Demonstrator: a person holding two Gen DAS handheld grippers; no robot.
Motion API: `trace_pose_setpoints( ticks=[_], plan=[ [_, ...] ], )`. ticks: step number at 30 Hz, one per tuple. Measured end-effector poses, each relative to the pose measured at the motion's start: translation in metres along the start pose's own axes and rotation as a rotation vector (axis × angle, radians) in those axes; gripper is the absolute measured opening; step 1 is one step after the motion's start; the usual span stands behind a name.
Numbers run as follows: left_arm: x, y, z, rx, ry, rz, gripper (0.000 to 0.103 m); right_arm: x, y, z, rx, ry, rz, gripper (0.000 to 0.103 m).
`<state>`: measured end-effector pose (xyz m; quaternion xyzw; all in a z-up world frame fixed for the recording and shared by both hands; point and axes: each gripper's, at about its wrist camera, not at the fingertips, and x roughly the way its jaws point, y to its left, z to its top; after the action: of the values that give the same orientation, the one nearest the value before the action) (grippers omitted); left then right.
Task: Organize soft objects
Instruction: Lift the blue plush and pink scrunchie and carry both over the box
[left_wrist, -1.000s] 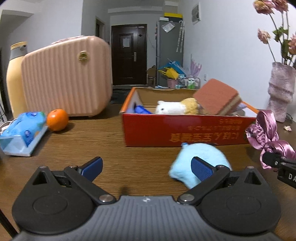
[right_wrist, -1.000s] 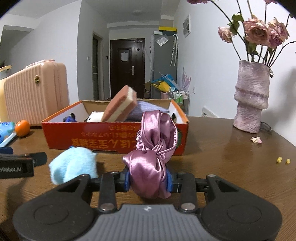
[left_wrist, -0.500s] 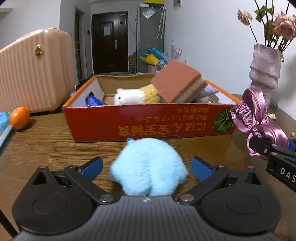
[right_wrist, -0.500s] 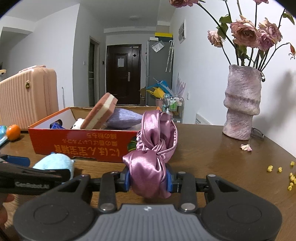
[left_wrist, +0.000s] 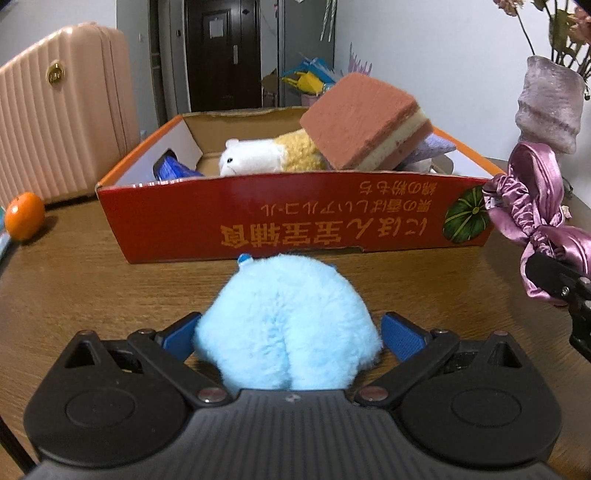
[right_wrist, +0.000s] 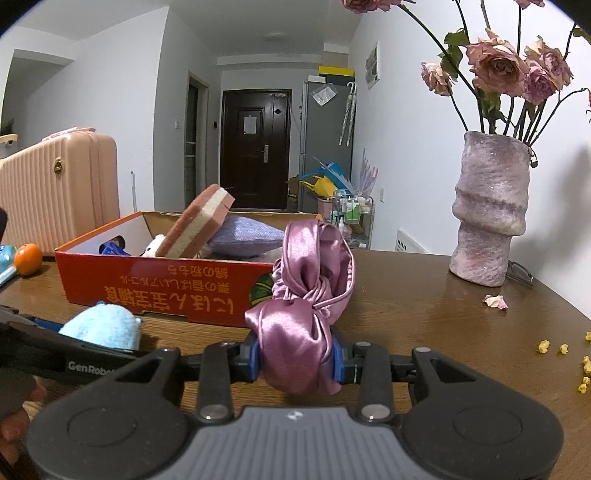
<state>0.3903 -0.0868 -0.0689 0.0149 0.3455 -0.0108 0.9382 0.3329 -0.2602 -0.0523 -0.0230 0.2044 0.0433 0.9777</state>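
Held low over the brown wooden tabletop (left_wrist: 92, 295), the left gripper (left_wrist: 288, 332) is seen with its blue-padded fingers (left_wrist: 402, 334) set on either side of a fluffy pale-blue plush ball (left_wrist: 288, 325). The pads appear to touch the fur, but whether the ball is truly clamped cannot be told, since the pile hides the contact.

A soft, light, springy body is to be expected of the ball; it should be taken across its widest middle, where the fur can be compressed without slipping out.

Beside it, the right gripper (right_wrist: 295, 360) is closed narrowly on a knotted mauve satin scrunchie (right_wrist: 306, 314), which is pinched at its lower bunched fold. The satin is judged slippery and limp, so the knot is the safer place for a grip.

Just beyond both, a shallow red cardboard box with yellow lettering (left_wrist: 295, 225) is placed on the table. Inside it are seen a white-and-tan plush animal (left_wrist: 266, 157), a tilted brown-and-cream layered sponge (left_wrist: 365, 125) and a lilac knitted cushion (right_wrist: 245, 236).

Farther left, a small orange fruit (left_wrist: 24, 219) and a ribbed pink suitcase (left_wrist: 59, 110) are visible.
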Motion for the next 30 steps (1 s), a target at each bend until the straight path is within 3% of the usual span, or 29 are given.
trace_pose_setpoints(
  ticks=[6,9,18,30],
  plan=[
    [0.003,0.003,0.000,-0.015,0.020,0.010,0.103,0.000,0.000,0.000,0.001,-0.001,-0.001,0.035],
    [0.003,0.003,0.000,-0.016,0.018,0.010,0.091,0.000,0.000,0.000,0.001,0.000,0.000,0.035],
    [-0.004,0.007,0.001,-0.026,-0.008,-0.008,0.088,-0.003,0.001,0.001,0.000,-0.017,0.002,0.035],
    [-0.034,0.009,0.005,-0.043,-0.153,-0.019,0.088,-0.011,-0.001,0.004,0.009,-0.080,0.003,0.035]
  ],
)
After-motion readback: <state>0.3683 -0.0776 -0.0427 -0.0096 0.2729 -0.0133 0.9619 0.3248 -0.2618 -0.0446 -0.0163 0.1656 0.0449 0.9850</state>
